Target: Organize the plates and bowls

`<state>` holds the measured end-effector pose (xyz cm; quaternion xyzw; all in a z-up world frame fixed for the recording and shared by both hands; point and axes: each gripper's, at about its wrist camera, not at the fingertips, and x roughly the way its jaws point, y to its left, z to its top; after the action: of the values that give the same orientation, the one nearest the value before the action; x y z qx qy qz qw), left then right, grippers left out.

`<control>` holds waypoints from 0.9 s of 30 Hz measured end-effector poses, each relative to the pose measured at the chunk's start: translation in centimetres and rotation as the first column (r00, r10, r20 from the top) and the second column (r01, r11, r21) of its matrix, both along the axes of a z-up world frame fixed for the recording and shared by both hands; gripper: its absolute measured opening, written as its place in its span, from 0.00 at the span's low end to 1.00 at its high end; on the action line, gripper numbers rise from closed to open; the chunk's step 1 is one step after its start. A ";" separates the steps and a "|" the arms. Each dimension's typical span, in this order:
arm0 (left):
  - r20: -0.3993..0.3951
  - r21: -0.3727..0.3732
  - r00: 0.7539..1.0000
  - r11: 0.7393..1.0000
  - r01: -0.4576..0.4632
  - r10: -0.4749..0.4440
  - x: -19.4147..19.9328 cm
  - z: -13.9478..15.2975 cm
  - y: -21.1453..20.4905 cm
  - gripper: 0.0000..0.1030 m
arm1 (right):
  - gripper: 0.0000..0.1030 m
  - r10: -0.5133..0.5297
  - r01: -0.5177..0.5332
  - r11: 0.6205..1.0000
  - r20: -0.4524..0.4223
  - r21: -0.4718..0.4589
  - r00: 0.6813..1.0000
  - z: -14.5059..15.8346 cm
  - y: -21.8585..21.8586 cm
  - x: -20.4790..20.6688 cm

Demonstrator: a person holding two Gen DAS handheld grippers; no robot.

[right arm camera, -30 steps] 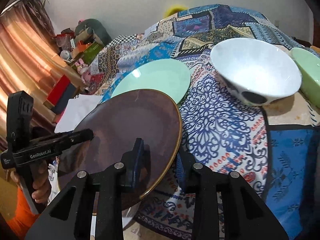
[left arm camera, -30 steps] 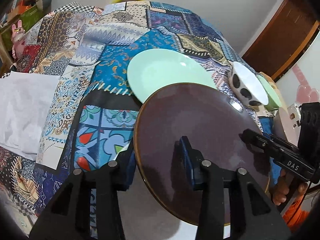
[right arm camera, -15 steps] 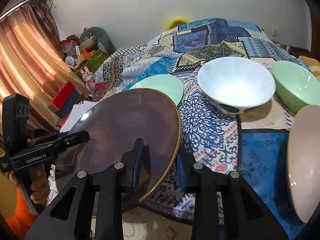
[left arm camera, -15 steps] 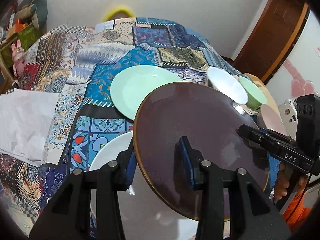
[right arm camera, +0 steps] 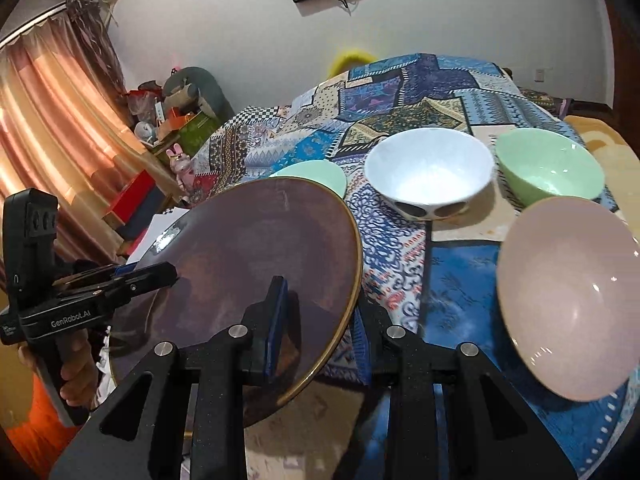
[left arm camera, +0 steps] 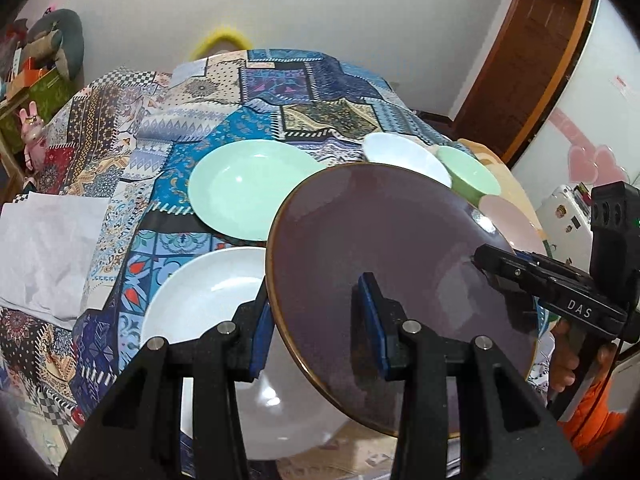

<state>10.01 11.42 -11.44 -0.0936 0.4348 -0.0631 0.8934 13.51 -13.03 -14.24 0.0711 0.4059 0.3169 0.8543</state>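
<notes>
Both grippers carry one brown plate (left arm camera: pixel 400 232) above the cloth-covered table (left arm camera: pixel 280 92). The left gripper (left arm camera: pixel 316 316) is closed on the plate's near-left rim, one finger over the face and one under. The right gripper (right arm camera: pixel 320 316) is closed likewise on the opposite rim. Each gripper shows in the other's view at the far side of the plate, with a hand (right arm camera: pixel 76 376) on the grip. The plate is tilted, gold edge clear of everything beneath.

Step in hand, as judged: transport of the brown plate toward a stack. A white plate (left arm camera: pixel 200 300) lies directly below on the left; a mint plate (left arm camera: pixel 244 188) lies just beyond it, apart from it. Either could receive the load. The next move calls for levelling the plate, centring it over the chosen plate, lowering both ends together, then releasing both grips.

Edges and room: the white bowl (right arm camera: pixel 428 168), green bowl (right arm camera: pixel 548 164) and pink bowl (right arm camera: pixel 564 292) crowd the right side. The pink bowl sits near the right gripper, so travel that way is tight. The left side holds only a sheet of paper (left arm camera: pixel 44 248), and the far cloth is open. The under-rim fingers need clearance when the plate seats.
</notes>
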 end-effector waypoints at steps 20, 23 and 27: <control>-0.076 -0.003 0.996 0.999 0.038 -0.038 -1.9 -2.0 -6.1 0.39 | 0.27 -0.038 0.038 0.999 -0.054 -0.004 0.998 -2.4 -5.6 -2.1; -0.096 0.000 0.994 0.999 0.042 -0.042 -1.7 -2.8 -6.6 0.39 | 0.27 -0.042 0.041 0.999 -0.074 -0.005 0.996 -3.2 -6.0 -2.1; -0.119 0.003 0.992 0.999 0.048 -0.047 -1.4 -3.9 -7.3 0.39 | 0.27 -0.051 0.051 0.999 -0.100 -0.007 0.994 -4.2 -6.6 -2.0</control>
<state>8.62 4.09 -15.37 -0.0841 0.4897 -0.0772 0.8644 11.48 -19.60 -18.45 0.0956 0.4470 0.2901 0.8407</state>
